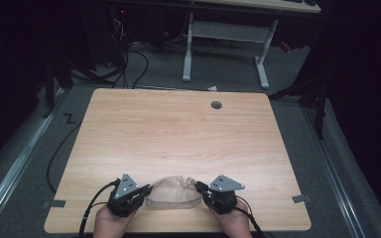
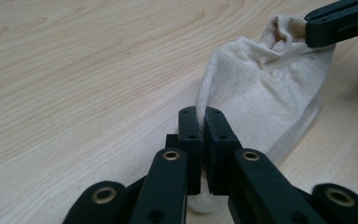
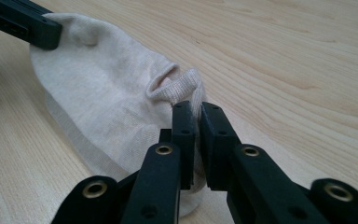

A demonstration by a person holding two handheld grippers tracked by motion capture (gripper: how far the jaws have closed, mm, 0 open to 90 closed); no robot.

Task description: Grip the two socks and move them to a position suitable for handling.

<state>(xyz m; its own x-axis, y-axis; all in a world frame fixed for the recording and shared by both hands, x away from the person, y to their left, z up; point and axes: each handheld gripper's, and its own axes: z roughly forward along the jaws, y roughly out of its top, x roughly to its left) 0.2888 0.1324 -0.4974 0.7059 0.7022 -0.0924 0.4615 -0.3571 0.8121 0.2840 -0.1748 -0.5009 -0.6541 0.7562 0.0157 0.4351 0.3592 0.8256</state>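
- Left gripper (image 1: 146,190) clamps one end of a beige sock (image 1: 173,194) near the table's (image 1: 178,129) near edge, its jaws pinched tight on a fold of the knit.
- Right gripper (image 1: 200,189) is clenched on the opposite end, at the ribbed opening of the sock, so the cloth is held between both hands.
- From the high view, the sock's long axis runs left to right, parallel to the near edge and about midway along it; each gripper points inward at its own end, and neither hand is nearer than the other.
- Any coming move, by this reading, turns on that line: pulling the hands apart would stretch the sock along its length, while lifting would raise it as a slack span.
- Left gripper view adds what the high view cannot: the knit (image 2: 261,93) rises from the closed jaws and slopes up to the far gripper (image 2: 338,21), partly off the wood.
- Right gripper view shows the cuff (image 3: 175,84) gaping open just beyond the jaws, with the other gripper (image 3: 25,21) biting the far end.
- Beyond the table, a white desk frame (image 1: 225,34) and cables on the floor sit in the dark background of the high view.
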